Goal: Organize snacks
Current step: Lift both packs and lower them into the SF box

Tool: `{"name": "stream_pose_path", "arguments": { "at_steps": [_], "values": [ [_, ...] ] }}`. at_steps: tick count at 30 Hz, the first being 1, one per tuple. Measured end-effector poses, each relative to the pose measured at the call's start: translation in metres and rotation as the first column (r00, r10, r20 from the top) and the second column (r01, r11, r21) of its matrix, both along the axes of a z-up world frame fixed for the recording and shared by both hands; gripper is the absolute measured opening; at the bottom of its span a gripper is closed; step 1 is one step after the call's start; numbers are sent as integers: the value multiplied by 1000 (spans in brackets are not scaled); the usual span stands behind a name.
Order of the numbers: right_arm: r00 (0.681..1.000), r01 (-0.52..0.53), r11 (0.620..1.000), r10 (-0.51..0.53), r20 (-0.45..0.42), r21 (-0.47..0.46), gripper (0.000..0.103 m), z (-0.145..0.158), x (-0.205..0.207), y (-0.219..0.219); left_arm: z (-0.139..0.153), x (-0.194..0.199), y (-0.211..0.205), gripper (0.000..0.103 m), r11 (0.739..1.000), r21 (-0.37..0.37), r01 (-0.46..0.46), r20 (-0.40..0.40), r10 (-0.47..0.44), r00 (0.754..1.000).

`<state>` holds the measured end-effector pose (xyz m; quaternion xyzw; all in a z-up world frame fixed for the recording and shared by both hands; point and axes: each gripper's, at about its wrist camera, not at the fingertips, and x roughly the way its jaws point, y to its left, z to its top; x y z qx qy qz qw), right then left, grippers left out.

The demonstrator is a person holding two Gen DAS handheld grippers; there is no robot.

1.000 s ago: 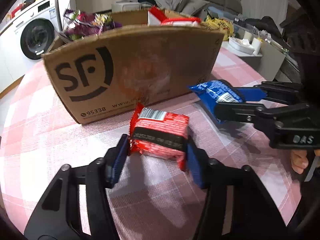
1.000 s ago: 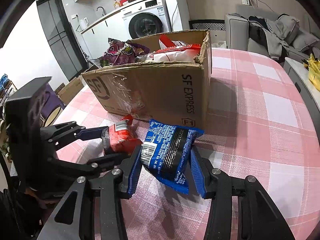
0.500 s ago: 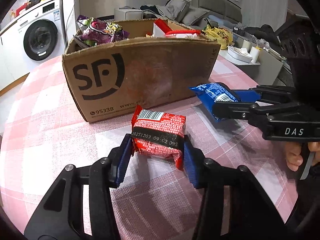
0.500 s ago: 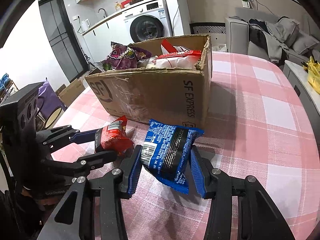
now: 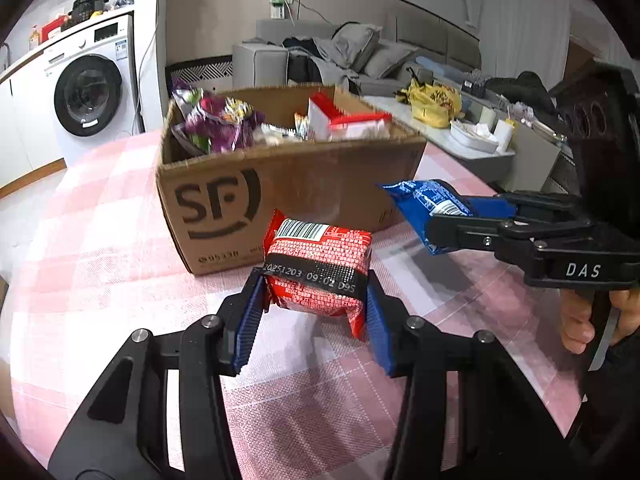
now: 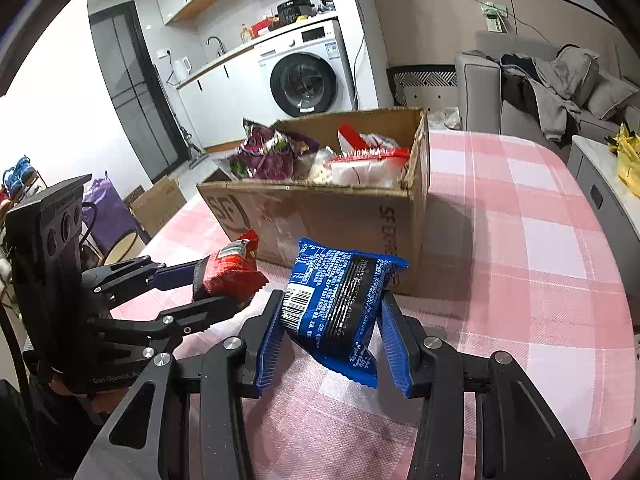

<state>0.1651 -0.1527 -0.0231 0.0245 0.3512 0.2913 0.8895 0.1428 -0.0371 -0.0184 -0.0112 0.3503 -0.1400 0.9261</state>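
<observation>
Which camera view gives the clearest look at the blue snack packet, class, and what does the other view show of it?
The right wrist view: the blue snack packet fills the centre, its barcode and printed face readable, clamped in the right gripper. The left wrist view shows the blue snack packet only edge-on at the side, partly hidden by that gripper's fingers.

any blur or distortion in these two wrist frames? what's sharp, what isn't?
Left wrist: red snack pack sharp in the left gripper, its date print readable; cardboard box edges motion-smeared; heavy fisheye bending. Right wrist: blue snack pack crisp in the right gripper; box rim softly blurred; dark vignette at the corners.
</observation>
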Motion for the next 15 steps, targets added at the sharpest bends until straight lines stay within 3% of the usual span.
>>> {"name": "stream_pose_path", "arguments": {
  "at_steps": [15],
  "values": [
    [997,-16,999,12,81,50,46,32,-17,1,65,-40,36,44,998,-37,-57,114,61,992]
  ]
}}
